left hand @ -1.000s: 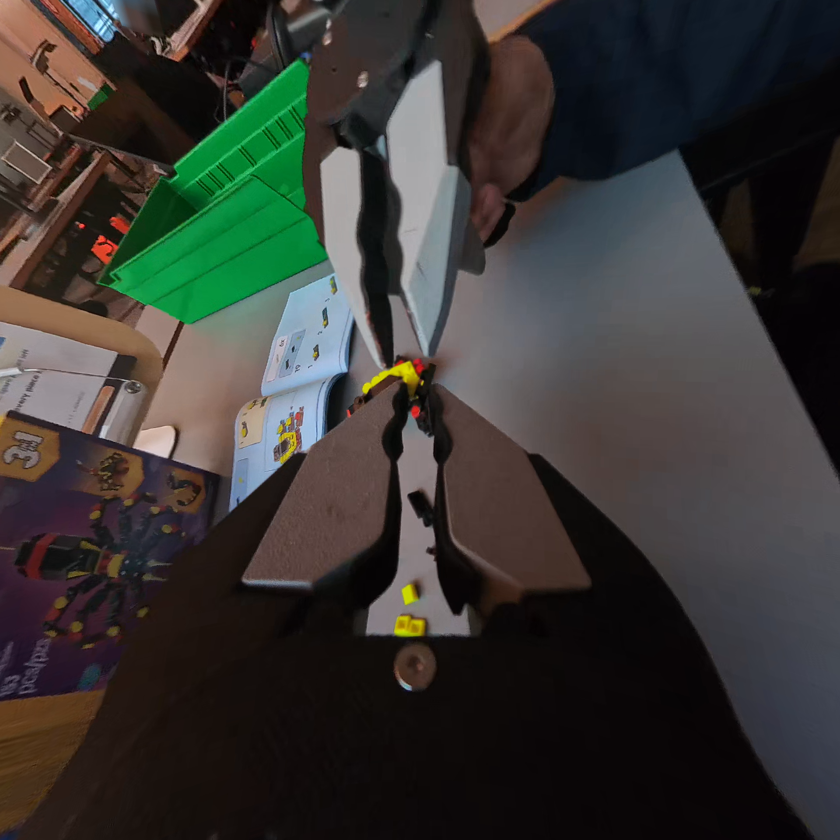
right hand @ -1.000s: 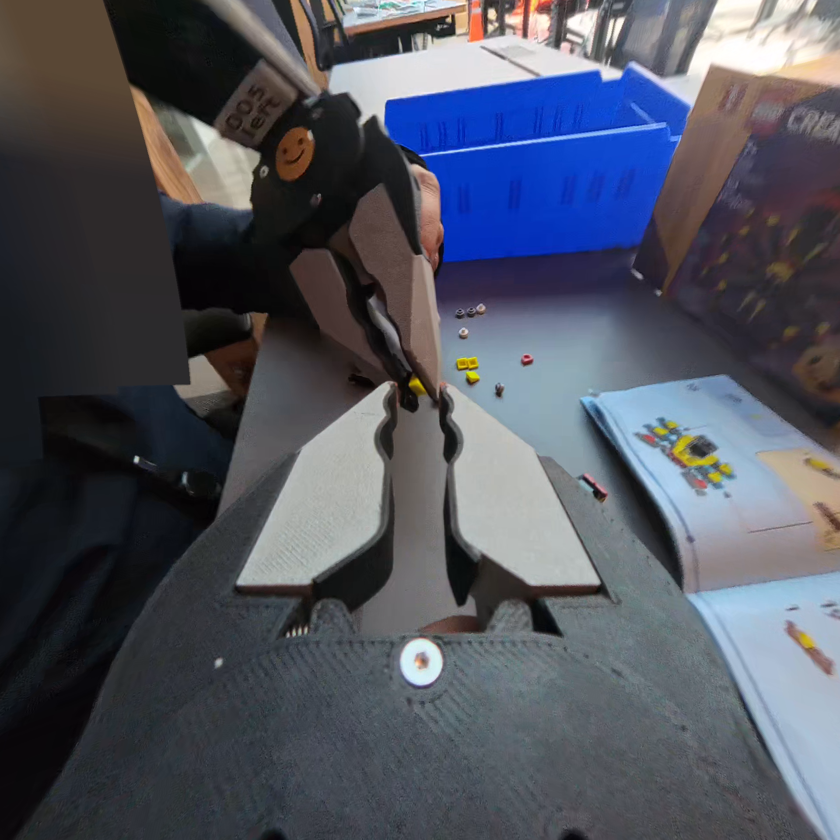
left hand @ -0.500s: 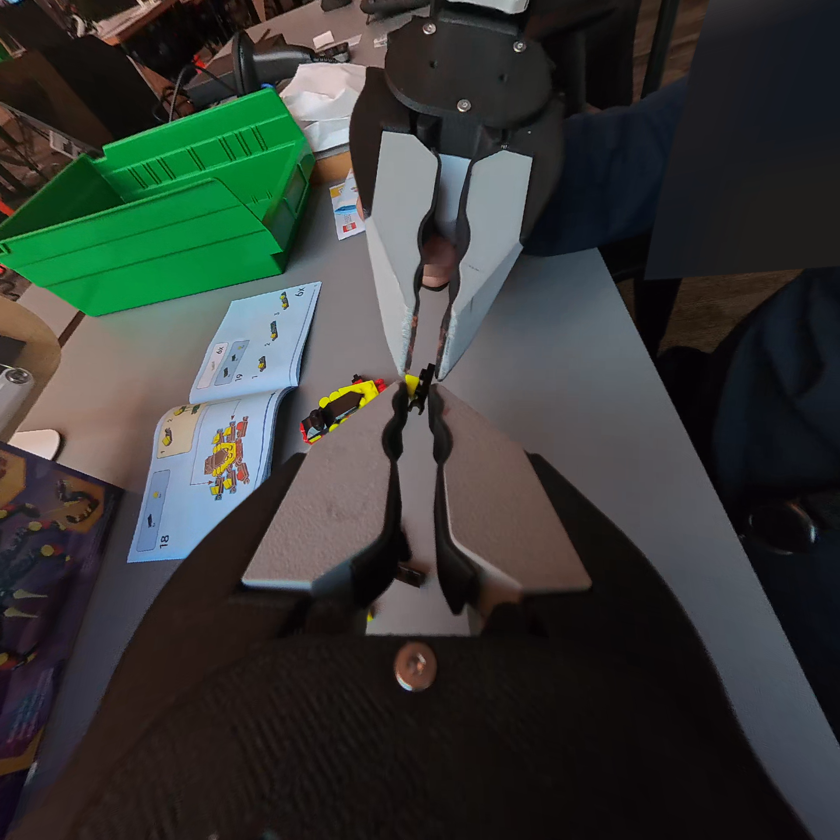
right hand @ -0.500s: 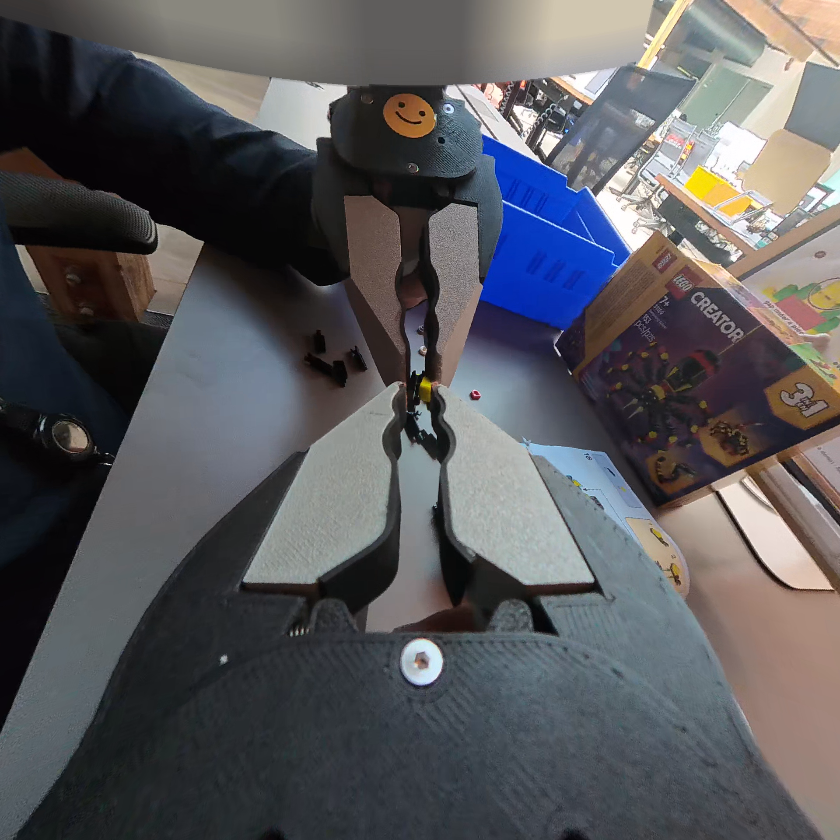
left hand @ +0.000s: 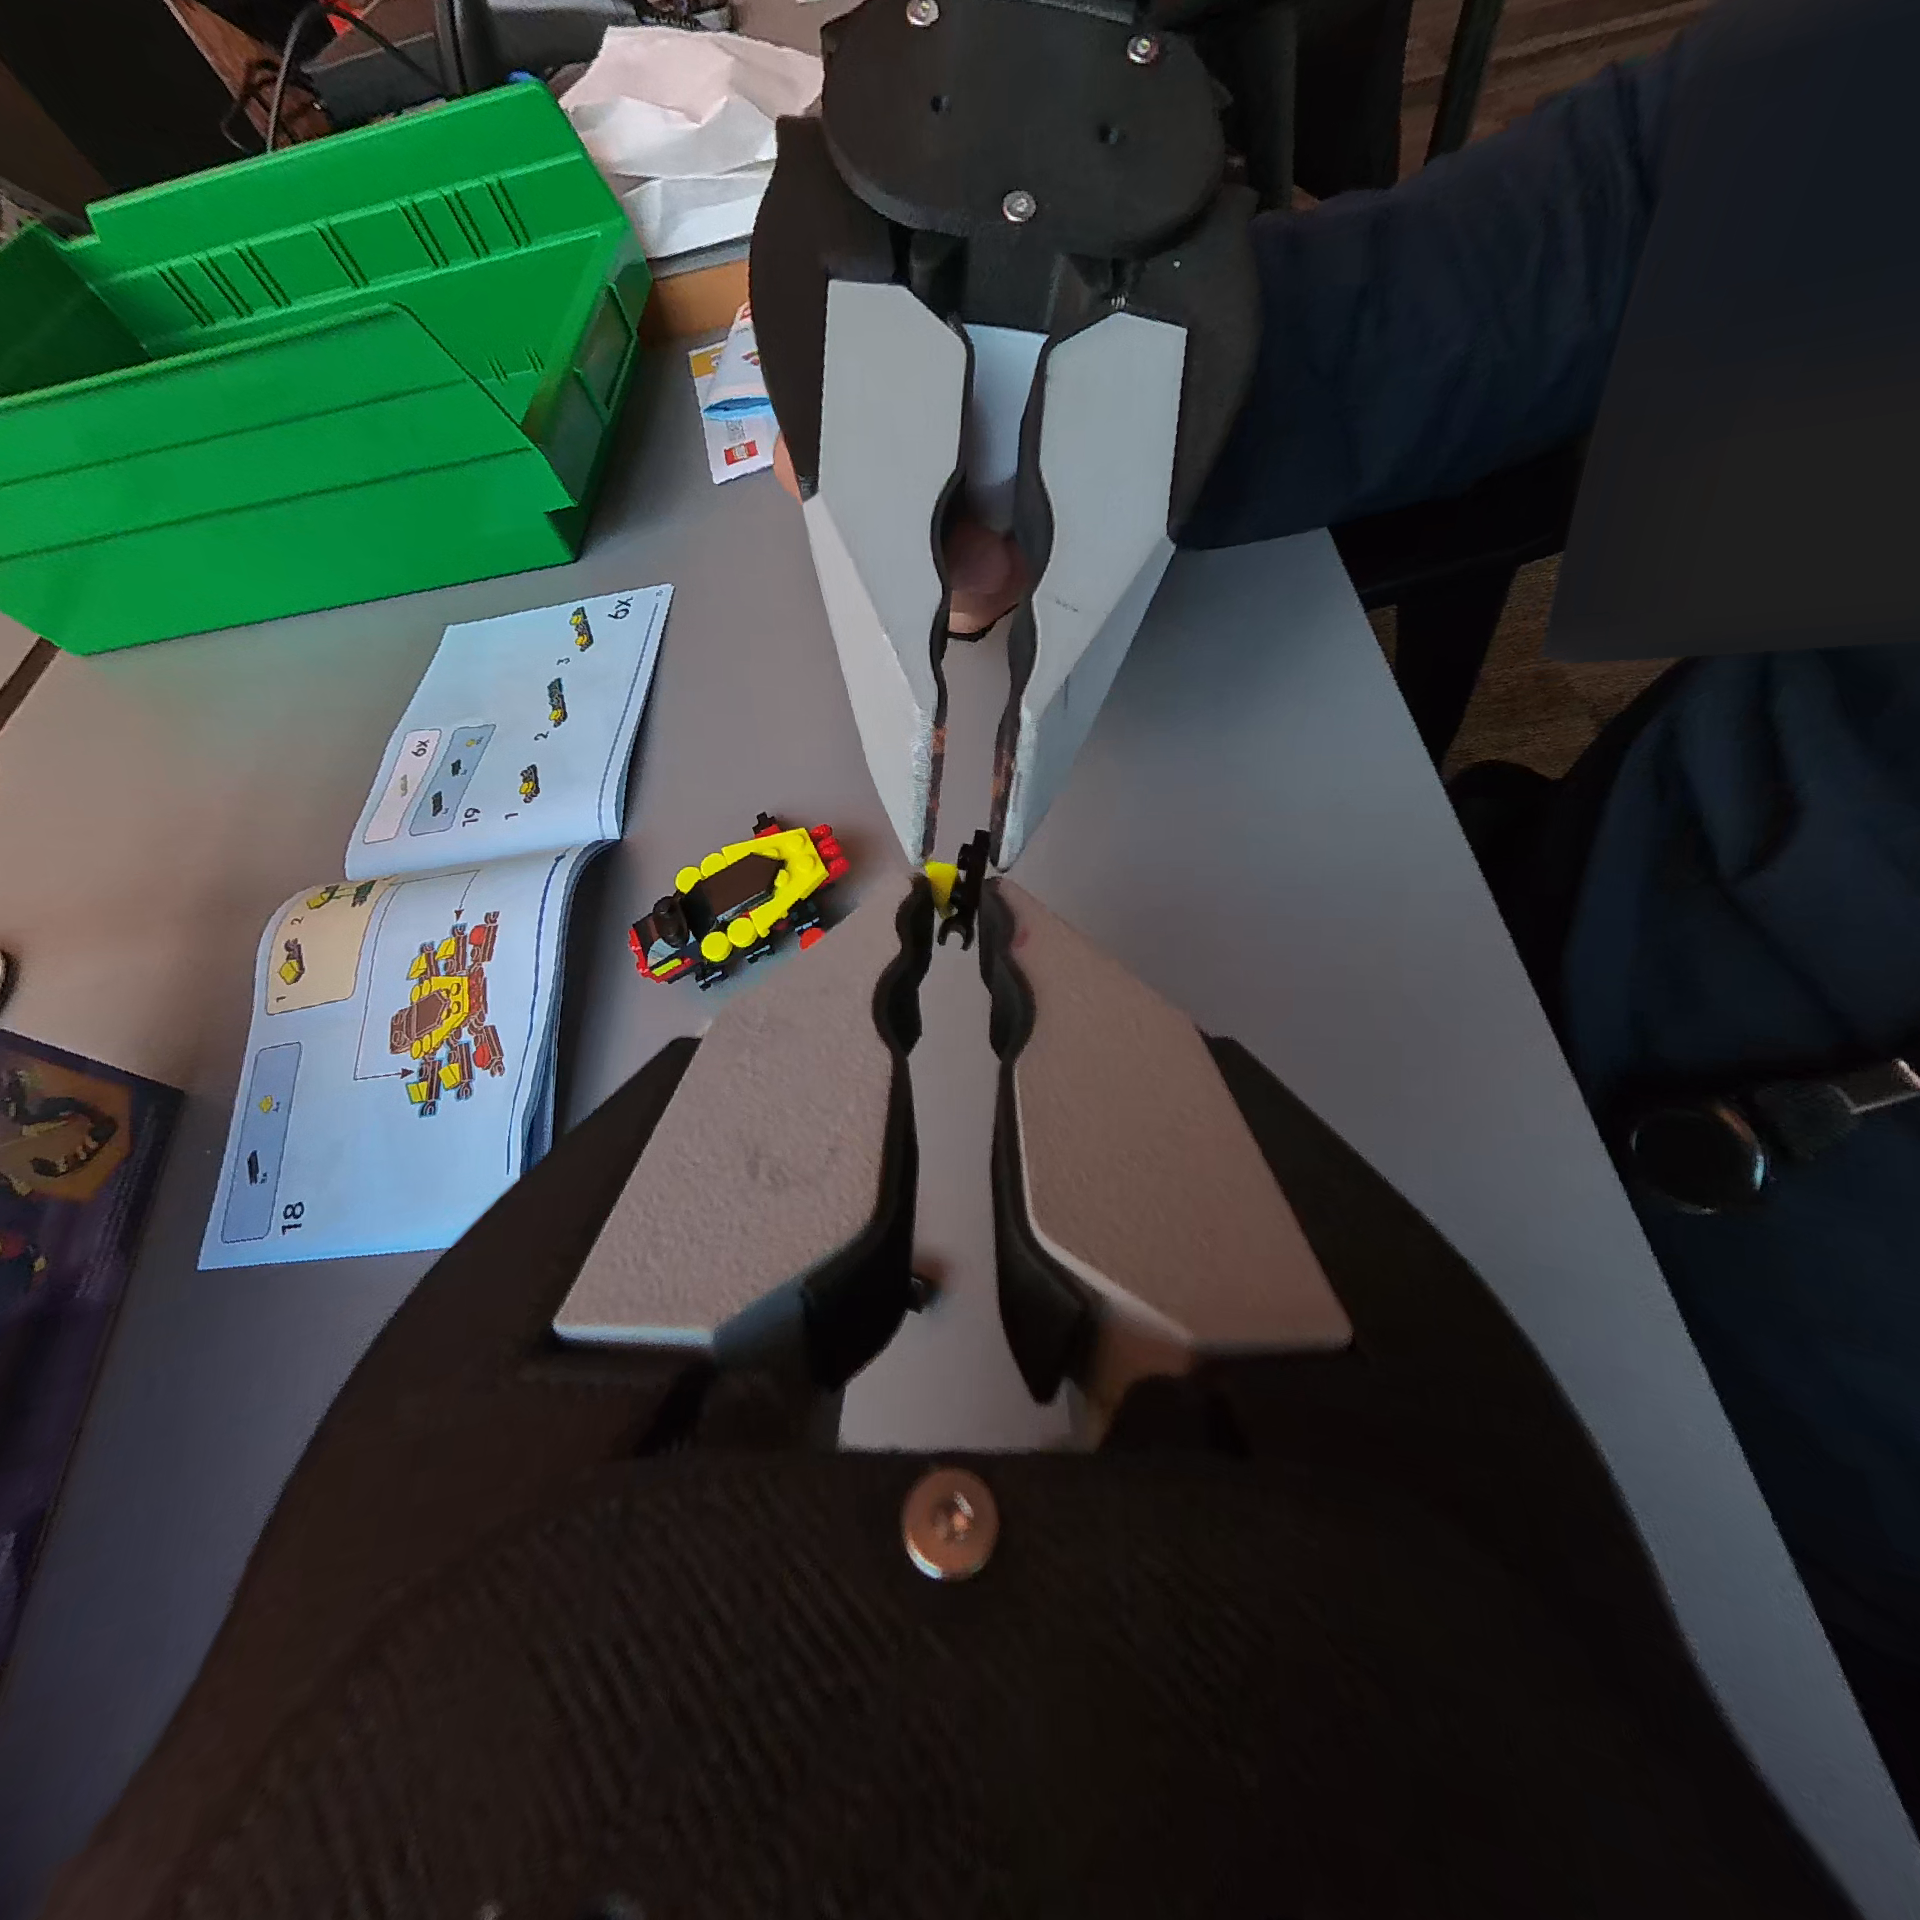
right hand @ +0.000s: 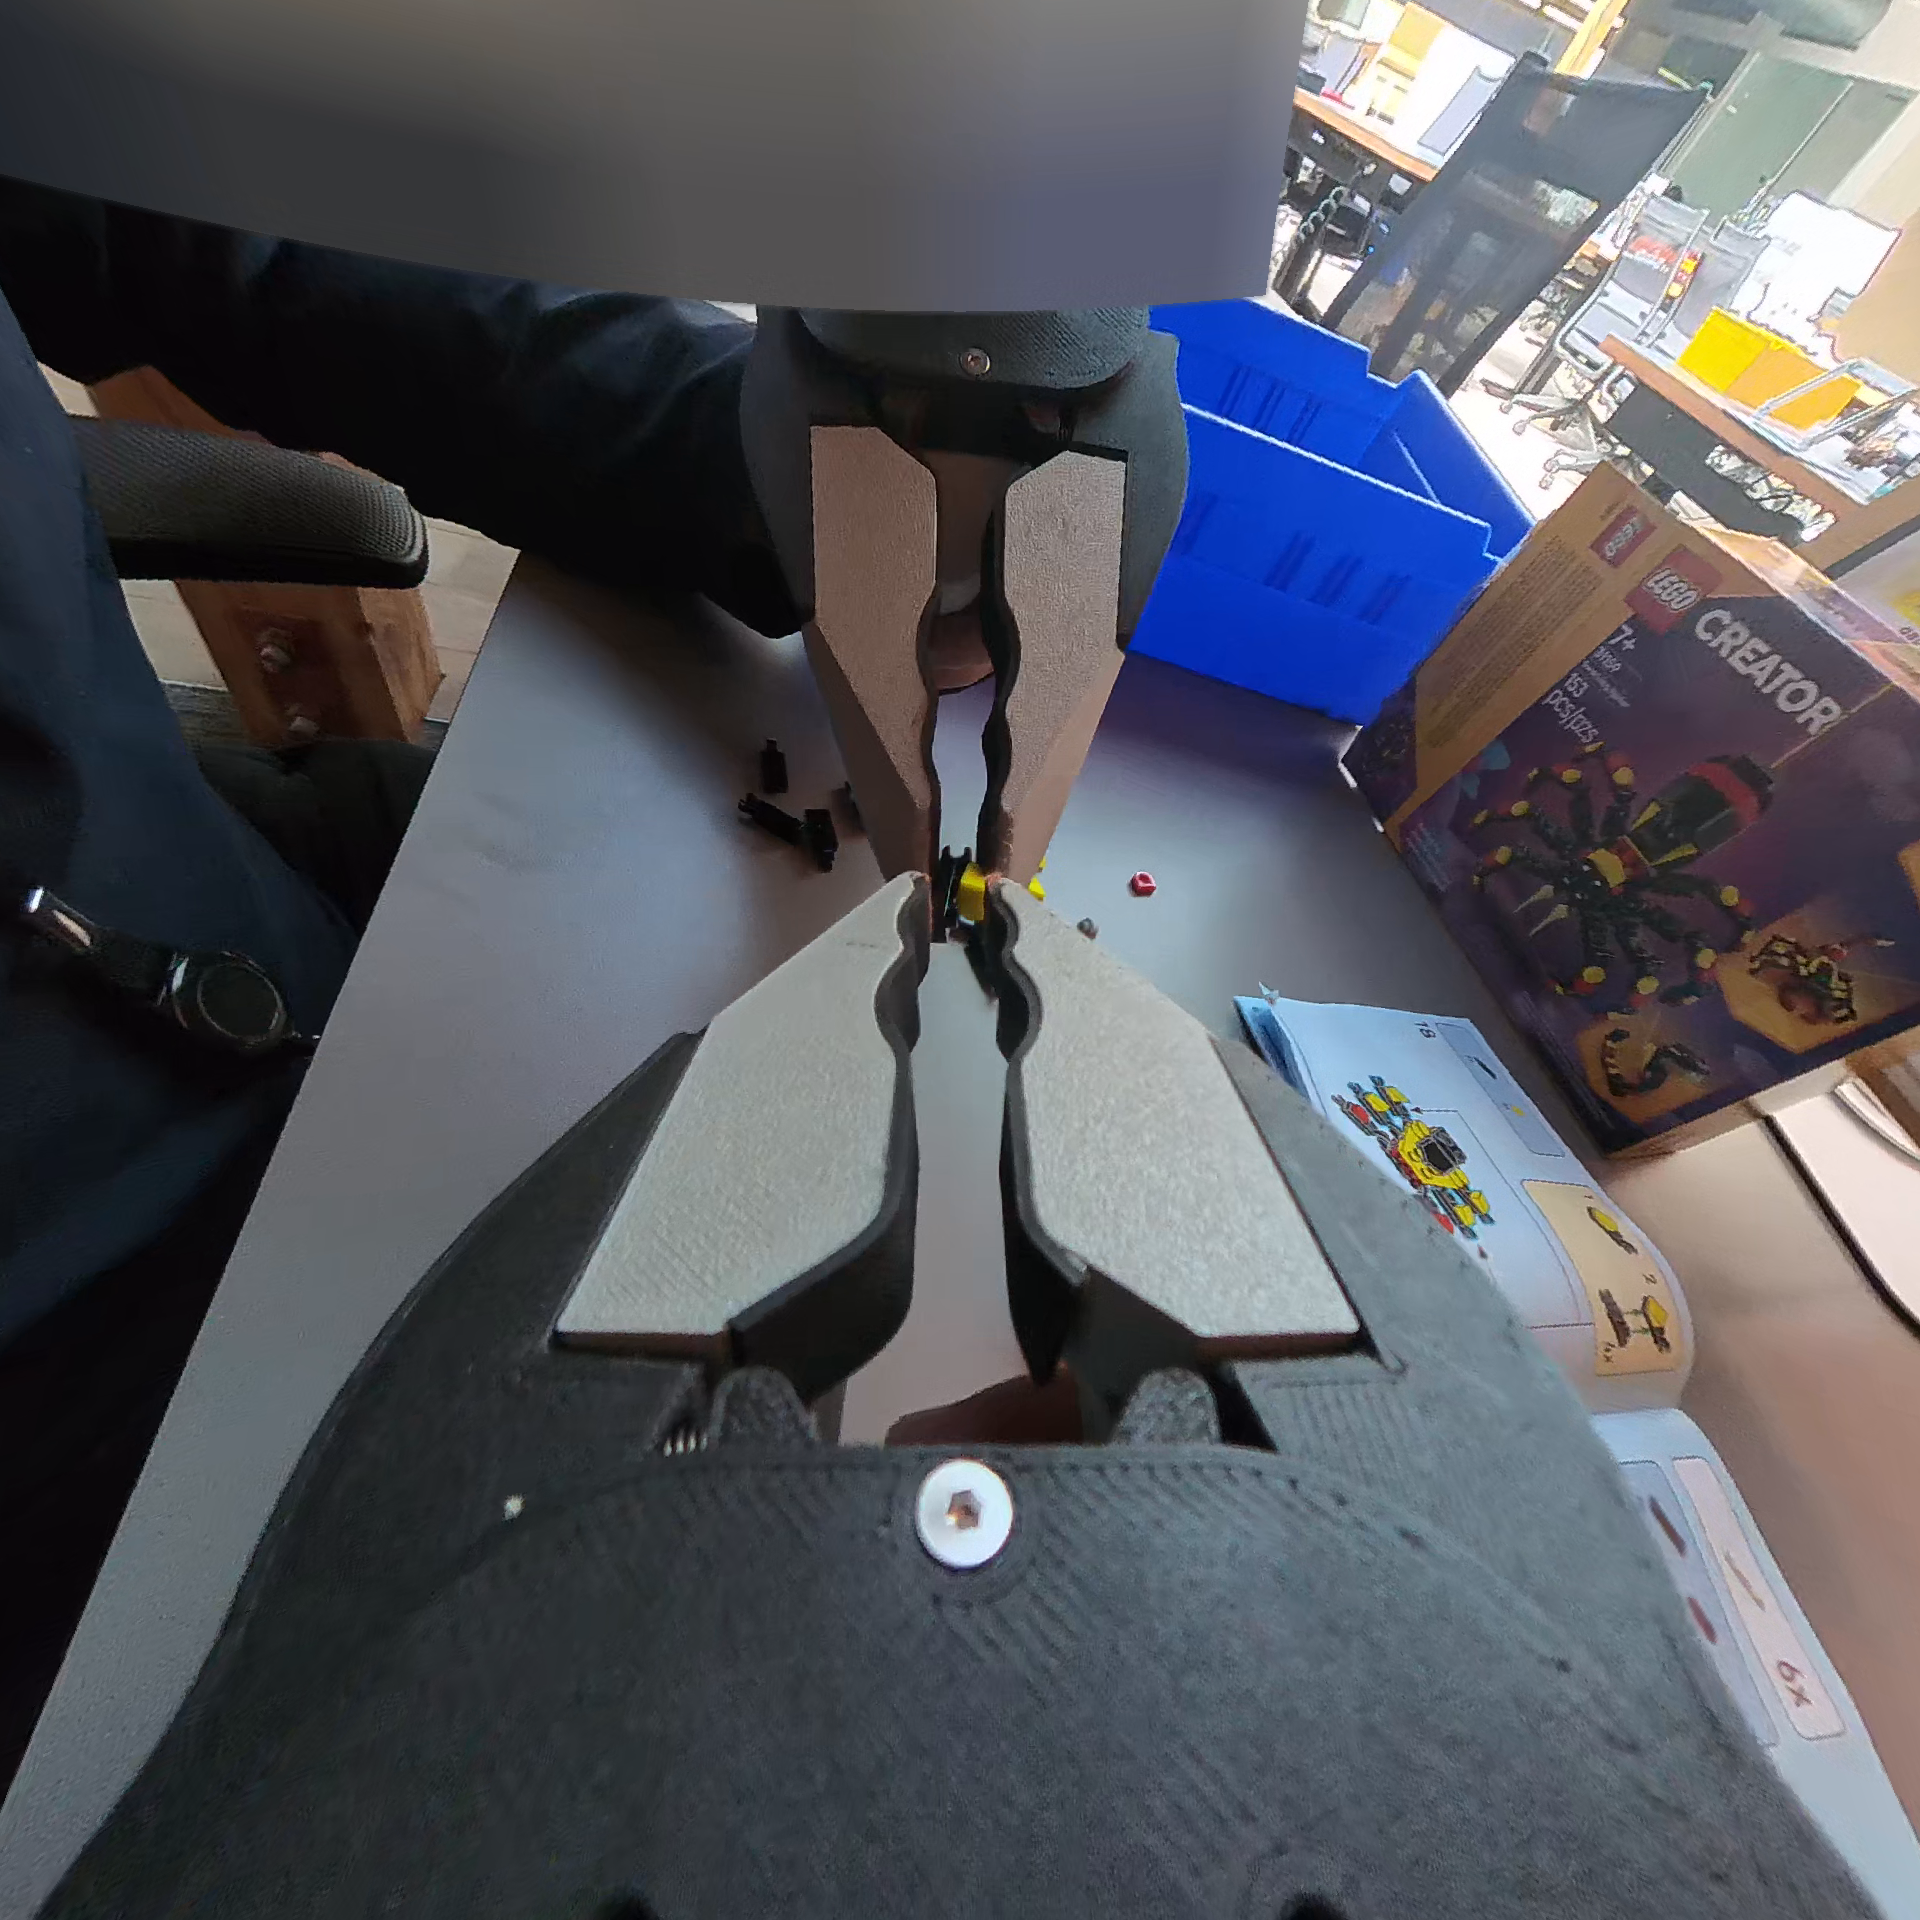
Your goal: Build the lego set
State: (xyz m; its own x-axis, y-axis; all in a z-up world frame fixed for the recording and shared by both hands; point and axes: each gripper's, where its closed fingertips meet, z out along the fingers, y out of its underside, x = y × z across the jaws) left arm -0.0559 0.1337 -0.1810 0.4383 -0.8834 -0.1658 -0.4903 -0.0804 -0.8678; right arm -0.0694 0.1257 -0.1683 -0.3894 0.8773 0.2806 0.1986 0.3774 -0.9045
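Both grippers meet tip-to-tip above the table [left hand: 1195,727], left gripper [left hand: 951,899] and right gripper [right hand: 956,902] each pinched on the tiny yellow/black piece [left hand: 951,894]: light, rigid, slick, prob. pops out unless held by flat sides.

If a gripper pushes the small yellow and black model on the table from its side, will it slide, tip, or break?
The model lies low and long on the smooth table, so it would probably slide, not tip. It looks light. Its small red parts stick out at the edges and might snap off.
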